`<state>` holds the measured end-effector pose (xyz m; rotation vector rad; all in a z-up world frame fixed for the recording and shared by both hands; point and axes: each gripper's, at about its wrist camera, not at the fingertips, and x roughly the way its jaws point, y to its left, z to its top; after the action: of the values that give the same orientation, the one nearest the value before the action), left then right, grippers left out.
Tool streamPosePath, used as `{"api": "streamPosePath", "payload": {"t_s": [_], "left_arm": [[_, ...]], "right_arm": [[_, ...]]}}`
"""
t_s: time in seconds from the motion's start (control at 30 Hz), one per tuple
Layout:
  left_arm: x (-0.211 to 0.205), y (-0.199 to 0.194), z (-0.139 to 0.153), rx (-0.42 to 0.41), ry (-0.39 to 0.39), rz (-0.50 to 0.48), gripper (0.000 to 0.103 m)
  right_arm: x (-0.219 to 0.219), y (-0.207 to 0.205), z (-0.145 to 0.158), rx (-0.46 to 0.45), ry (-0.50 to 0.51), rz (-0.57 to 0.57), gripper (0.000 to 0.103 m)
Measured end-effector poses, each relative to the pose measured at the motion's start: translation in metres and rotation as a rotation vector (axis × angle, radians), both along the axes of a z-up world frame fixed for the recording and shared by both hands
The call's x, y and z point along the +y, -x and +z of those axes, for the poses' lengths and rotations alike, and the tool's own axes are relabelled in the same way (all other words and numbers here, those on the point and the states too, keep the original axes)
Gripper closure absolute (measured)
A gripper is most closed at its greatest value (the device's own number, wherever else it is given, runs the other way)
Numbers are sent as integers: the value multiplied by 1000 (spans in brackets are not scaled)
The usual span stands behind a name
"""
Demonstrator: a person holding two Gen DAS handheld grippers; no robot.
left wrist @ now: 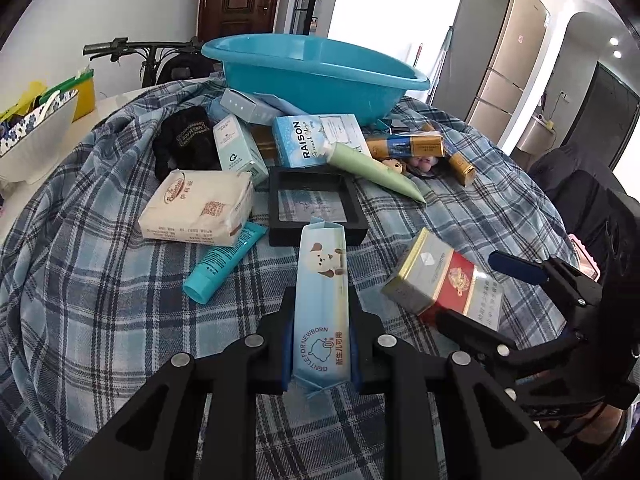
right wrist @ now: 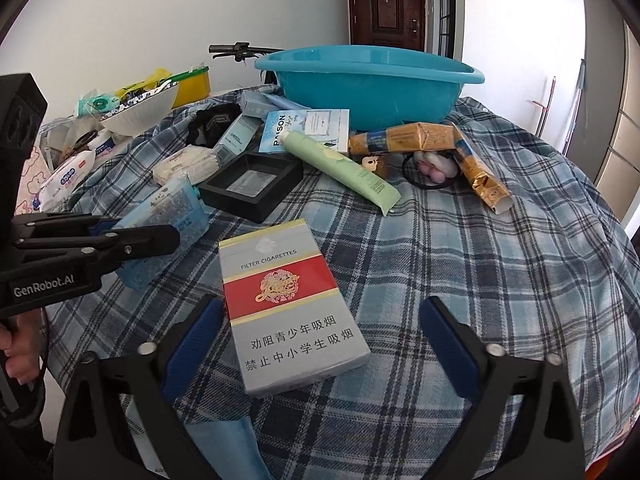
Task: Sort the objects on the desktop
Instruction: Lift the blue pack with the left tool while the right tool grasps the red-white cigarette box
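My left tongs (left wrist: 322, 344) are clamped on a pale blue pack (left wrist: 322, 280) printed with a puppy, gripped across its width near the lower end. Its long axis runs straight out ahead of the fingers, toward the black tray (left wrist: 316, 204) and, beyond the clutter, the blue basin (left wrist: 316, 76) at the far edge. From this wrist I also see the right tongs at the lower right, one finger (left wrist: 516, 268) above and one below the cigarette box (left wrist: 444, 280), which lies on the plaid cloth (left wrist: 100, 280) to the right of my pack.

From the right wrist, the right tongs (right wrist: 320, 348) stand wide apart. The cigarette box (right wrist: 292, 312) lies flat between the fingers (right wrist: 192, 344), closer to the left pad, long axis pointing ahead and a little left. I judge the right hand is the nearer one for it; closing should catch its long sides. The left tongs (right wrist: 132, 240) hold the pack (right wrist: 168, 224) off to the left. The basin (right wrist: 368, 80) sits dead ahead past a green tube (right wrist: 340, 164).

The cloth (right wrist: 480, 280) is soft and rumpled over a round table. Behind it are a white wall, a brown door (right wrist: 386, 8) and bicycle handlebars (right wrist: 240, 48).
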<state>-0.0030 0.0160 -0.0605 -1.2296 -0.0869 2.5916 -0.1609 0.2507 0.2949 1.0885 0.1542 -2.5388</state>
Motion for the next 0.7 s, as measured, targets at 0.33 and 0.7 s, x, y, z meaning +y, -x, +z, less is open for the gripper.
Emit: {"api": "streamPosePath", "payload": {"t_s": [0.33,0.7], "left_arm": [[1,0,-5,-14,8,-10,80],[3,1,-6,-18,11,-12,80]], "right_arm": [[15,6,1,-7,23,-65,49],[5,11,-3,-8,-24,-53,35]]}}
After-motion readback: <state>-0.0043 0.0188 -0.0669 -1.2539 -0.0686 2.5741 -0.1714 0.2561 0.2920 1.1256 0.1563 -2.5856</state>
